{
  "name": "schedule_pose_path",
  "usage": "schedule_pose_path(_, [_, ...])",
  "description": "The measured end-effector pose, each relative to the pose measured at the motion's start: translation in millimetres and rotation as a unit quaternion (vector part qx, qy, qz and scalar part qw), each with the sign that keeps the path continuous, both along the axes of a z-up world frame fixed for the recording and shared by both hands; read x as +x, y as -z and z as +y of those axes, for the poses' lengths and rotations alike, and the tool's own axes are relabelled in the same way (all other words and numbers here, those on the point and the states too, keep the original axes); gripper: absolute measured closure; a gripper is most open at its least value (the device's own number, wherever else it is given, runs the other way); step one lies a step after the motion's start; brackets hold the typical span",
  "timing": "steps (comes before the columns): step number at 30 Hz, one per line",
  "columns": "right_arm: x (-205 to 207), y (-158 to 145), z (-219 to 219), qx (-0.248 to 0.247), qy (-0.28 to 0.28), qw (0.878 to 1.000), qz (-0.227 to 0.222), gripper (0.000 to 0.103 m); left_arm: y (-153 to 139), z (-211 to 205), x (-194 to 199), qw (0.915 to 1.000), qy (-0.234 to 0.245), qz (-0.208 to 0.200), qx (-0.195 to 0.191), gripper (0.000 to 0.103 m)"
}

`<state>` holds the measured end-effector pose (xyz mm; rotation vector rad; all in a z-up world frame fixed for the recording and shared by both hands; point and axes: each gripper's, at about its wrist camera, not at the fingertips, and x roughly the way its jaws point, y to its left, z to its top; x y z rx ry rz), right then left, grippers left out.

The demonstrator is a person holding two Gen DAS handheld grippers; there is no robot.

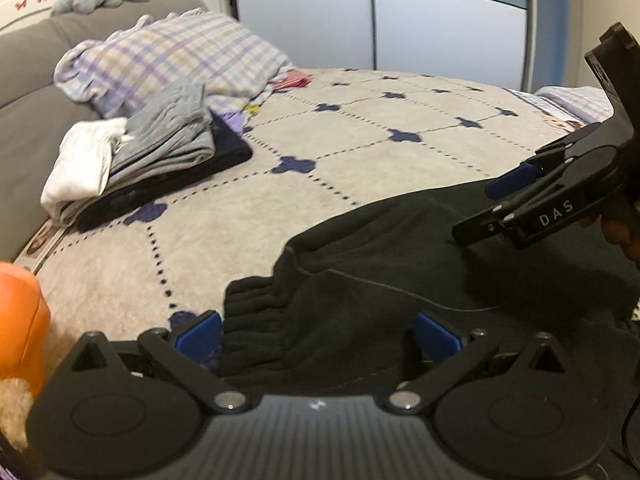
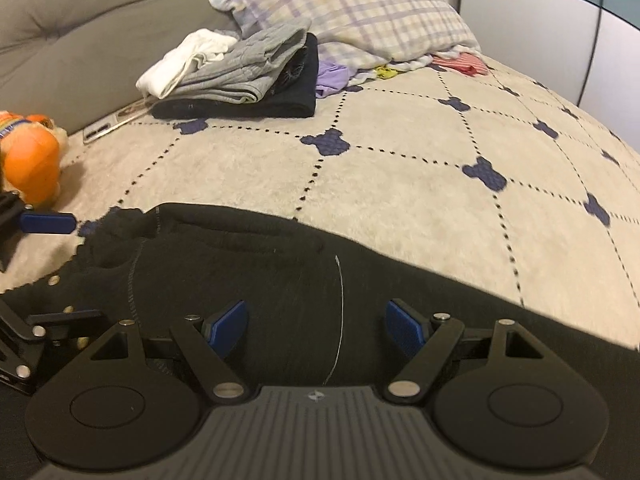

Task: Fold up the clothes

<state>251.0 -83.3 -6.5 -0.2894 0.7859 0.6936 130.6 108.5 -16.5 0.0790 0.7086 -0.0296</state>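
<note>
An orange plush toy (image 2: 34, 168) lies at the left edge of the beige quilted bedspread with navy clover motifs (image 2: 400, 184). A stack of folded white, grey and black clothes (image 2: 236, 76) sits near the grey headboard, beside a plaid pillow (image 2: 352, 8). The black fleece garment (image 1: 400, 280) lies spread at the near edge. The left gripper (image 1: 318, 334) and right gripper (image 2: 316, 330) hover above it, jaws wide apart, grasping nothing.

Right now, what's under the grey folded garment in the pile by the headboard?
The grey garment lies on a folded black garment, with a white one beside it on top. Whether anything lies under the black one is hidden; the blanket shows around it.
</note>
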Motion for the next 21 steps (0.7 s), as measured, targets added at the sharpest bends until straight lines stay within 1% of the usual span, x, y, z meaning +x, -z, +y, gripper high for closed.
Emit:
schedule_pose_path(6, [25,8,14,-0.013,-0.013,1.0,0.001,0.023,3,4,2,1.0,0.001,0.006,-0.007,0.0])
schedule_pose_path(8, [35,11,19,-0.021,-0.025,0.999,0.01,0.023,5,4,3,1.0,0.003,0.007,-0.006,0.0])
schedule_pose_path(11, [51,17,23,-0.029,-0.045,0.998,0.038,0.023,7,6,5,0.9999,0.0,0.011,-0.007,0.0])
schedule_pose_path(16, [67,24,21,-0.01,-0.063,0.996,0.068,0.021,9,11,9,0.9995,-0.005,0.018,-0.024,0.0])
schedule_pose_path(21, [77,26,23,-0.003,-0.08,0.994,0.076,0.021,13,16,13,0.9987,-0.014,0.029,-0.04,0.0])
